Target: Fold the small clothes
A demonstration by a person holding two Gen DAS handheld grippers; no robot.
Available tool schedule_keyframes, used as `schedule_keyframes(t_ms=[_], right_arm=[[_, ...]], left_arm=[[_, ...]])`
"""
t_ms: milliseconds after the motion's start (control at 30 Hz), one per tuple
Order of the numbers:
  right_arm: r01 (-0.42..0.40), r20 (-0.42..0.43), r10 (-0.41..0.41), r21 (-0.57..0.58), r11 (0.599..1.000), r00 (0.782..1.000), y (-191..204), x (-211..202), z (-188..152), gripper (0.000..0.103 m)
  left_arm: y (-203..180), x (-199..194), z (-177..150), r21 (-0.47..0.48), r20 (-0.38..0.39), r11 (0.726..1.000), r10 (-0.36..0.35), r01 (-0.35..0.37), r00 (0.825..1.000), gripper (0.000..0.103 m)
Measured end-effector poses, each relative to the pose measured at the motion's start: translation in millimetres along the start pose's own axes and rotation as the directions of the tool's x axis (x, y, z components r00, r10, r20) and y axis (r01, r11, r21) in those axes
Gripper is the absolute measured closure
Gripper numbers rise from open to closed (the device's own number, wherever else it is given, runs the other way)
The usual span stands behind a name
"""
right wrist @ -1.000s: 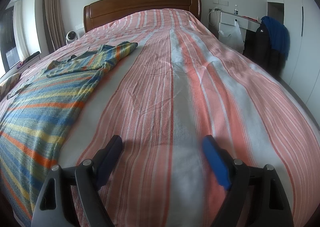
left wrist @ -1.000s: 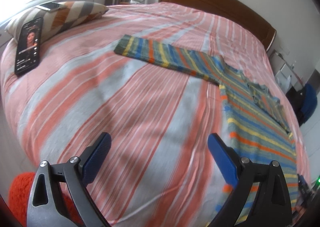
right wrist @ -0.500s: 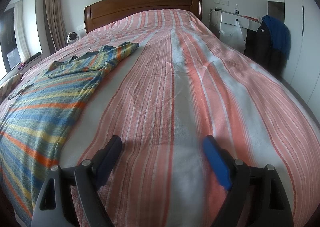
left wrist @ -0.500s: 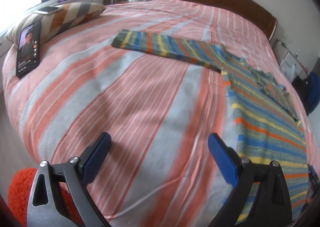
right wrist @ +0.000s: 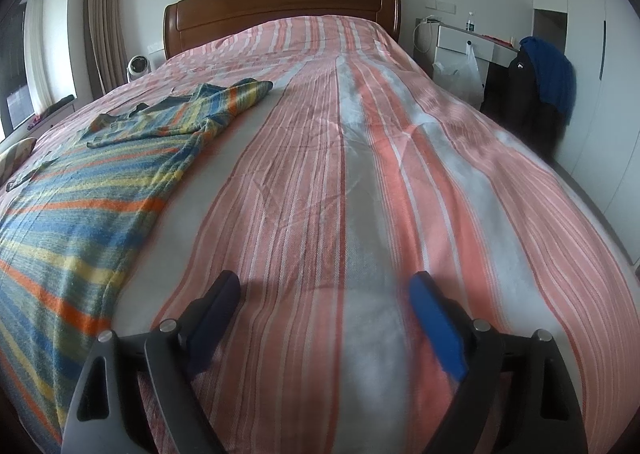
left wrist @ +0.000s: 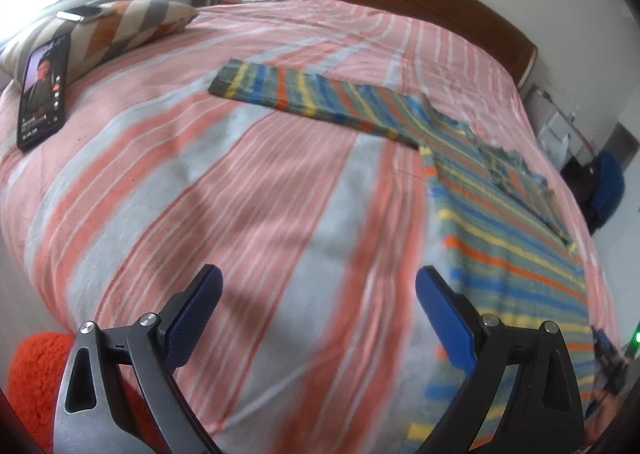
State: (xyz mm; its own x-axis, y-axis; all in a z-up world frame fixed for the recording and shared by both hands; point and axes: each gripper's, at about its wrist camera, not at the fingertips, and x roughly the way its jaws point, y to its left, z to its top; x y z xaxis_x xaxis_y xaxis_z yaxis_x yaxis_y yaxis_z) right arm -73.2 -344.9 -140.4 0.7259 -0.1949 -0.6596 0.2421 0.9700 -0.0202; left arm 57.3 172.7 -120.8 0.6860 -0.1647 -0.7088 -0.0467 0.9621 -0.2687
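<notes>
A small striped shirt (left wrist: 500, 221) in blue, yellow, orange and grey lies spread flat on the bed, one sleeve stretched out to the left. It also shows in the right wrist view (right wrist: 80, 205) at the left. My left gripper (left wrist: 318, 290) is open and empty over bare bedcover, left of the shirt's body. My right gripper (right wrist: 324, 294) is open and empty, low over the bedcover to the right of the shirt.
The bed has a pink, orange and grey striped cover (right wrist: 360, 157) and a wooden headboard (right wrist: 280, 9). A phone (left wrist: 42, 93) leans on a striped pillow (left wrist: 120, 29) at far left. A white nightstand (right wrist: 464, 41) and a chair with dark clothes (right wrist: 540, 85) stand to the right.
My left gripper has drifted back and slightly left, so the shirt sits a little farther off. My right gripper has barely moved. Both stay open.
</notes>
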Motion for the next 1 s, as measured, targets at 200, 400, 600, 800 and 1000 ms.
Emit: schedule_keyframes(t_ms=[200, 400, 600, 800, 1000], right_arm=[[-0.011, 0.006, 0.011, 0.008, 1.0, 1.0, -1.4, 0.5, -0.5, 0.017], [-0.02, 0.008, 0.02, 0.015, 1.0, 1.0, -2.9, 0.2, -1.0, 0.017], [-0.038, 0.011, 0.037, 0.024, 0.999, 0.999, -4.4, 0.0, -1.4, 0.017], [-0.03, 0.009, 0.03, 0.019, 0.999, 1.0, -5.1, 0.3, -1.3, 0.017], [-0.02, 0.009, 0.02, 0.012, 1.0, 1.0, -3.4, -0.1, -1.3, 0.017]], left_arm=[[-15.7, -20.7, -20.9, 0.076, -0.009, 0.997, -0.006, 0.007, 1.0, 0.003], [-37.0, -0.6, -8.5, 0.147, -0.148, 0.988, -0.023, 0.045, 0.989, 0.006], [-6.0, -67.3, 122.4, 0.062, -0.061, 0.981, -0.178, 0.182, 0.982, 0.0], [20.5, -26.5, 154.6, 0.17, -0.066, 0.983, -0.058, 0.069, 0.996, 0.001], [77.9, 71.4, 183.2, -0.043, -0.08, 0.995, 0.083, -0.087, 0.993, 0.002]])
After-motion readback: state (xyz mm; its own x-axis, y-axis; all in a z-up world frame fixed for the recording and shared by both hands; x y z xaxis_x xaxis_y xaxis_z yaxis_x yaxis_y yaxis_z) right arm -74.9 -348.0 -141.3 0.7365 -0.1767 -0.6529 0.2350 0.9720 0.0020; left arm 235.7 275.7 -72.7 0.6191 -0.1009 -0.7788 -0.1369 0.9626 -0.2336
